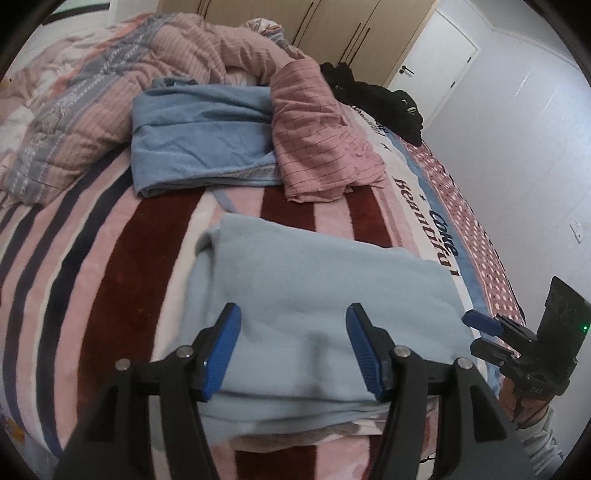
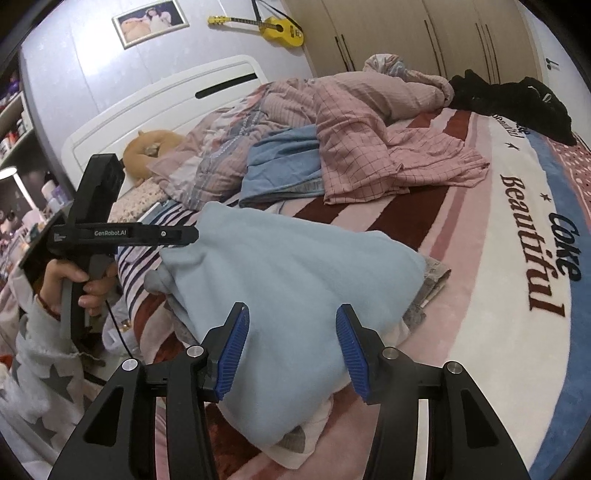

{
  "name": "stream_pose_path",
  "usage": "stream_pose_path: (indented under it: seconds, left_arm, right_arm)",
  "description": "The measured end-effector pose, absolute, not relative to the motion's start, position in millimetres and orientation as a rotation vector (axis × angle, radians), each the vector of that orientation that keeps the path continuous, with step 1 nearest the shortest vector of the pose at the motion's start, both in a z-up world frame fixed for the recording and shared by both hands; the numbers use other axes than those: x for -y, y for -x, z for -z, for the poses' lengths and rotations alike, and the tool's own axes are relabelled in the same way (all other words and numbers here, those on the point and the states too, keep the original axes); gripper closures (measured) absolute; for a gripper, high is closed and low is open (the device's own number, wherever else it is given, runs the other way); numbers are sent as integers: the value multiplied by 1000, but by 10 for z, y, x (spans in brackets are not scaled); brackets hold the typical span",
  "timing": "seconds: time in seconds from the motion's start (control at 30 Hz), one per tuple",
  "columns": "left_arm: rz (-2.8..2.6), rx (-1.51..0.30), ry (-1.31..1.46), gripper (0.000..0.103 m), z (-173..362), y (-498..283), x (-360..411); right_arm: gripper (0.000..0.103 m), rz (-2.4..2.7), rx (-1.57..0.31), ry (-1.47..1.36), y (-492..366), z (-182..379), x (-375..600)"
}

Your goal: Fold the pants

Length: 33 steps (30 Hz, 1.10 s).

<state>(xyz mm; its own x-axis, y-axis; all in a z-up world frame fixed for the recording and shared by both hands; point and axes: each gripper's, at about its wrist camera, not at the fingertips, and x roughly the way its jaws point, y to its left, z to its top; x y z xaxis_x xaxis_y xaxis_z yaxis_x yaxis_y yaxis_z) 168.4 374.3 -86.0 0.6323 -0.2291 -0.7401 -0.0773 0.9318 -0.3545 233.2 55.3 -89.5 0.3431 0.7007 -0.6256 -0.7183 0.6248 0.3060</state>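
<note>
Here, the soft light blue fleece pants (image 1: 317, 295) lie folded into a thick bundle on the striped pink, dark red and white bed blanket (image 1: 122, 266), near the bed's close edge. In the right wrist view the same pants (image 2: 295, 280) look puffy, and one corner of them rises toward the tip of the left gripper (image 2: 184, 236). Under the bundle a bit of grey patterned cloth (image 2: 432, 284) sticks out.

The left gripper (image 1: 293, 349) hangs just over the pants. Its two blue fingers (image 1: 223, 350) are apart, and nothing is pinched between them in its own view. The right gripper (image 2: 291, 354) is just over the pants too. Its blue fingers (image 2: 234, 350) are also apart, with only the top of the pants showing in the gap. In the left wrist view the right gripper (image 1: 480, 332) sits at the right edge of the bundle. A hand (image 2: 85, 284) in a grey sleeve with stars (image 2: 44, 369) holds the left gripper's handle.

Farther up the bed lie a darker blue cloth (image 1: 199, 144) and a pink checked cloth (image 1: 321, 144), touching each other. Behind them is a rumpled pink striped quilt (image 1: 110, 92). A heap of black clothes (image 1: 384, 99) sits by the far side of the bed. A yellow guitar (image 2: 273, 27) hangs on the wall.
</note>
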Motion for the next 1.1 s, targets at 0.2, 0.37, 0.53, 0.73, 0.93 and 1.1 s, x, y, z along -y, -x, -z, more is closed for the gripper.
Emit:
stream_pose_path:
  seconds: [0.2, 0.37, 0.53, 0.73, 0.93, 1.1]
  left_arm:
    - [70, -820, 312, 36, 647, -1463, -3274]
    - [68, -743, 259, 23, 428, -1224, -2742]
    - [84, -621, 223, 14, 168, -951, -2196]
    - [50, -445, 188, 1, -17, -570, -1582]
    - [-38, -301, 137, 1, -41, -245, -1163]
    - [-42, -301, 96, 1, 8, -199, -969]
  right_arm:
    - [46, -900, -769, 26, -2212, 816, -284]
    - [39, -866, -726, 16, -2070, 714, 110]
    - [29, -816, -650, -3, -1849, 502, 612]
    - [18, -721, -503, 19, -1421, 195, 1204]
    - [1, -565, -310, 104, -865, 18, 1618]
    - [1, -491, -245, 99, -607, -11, 1825]
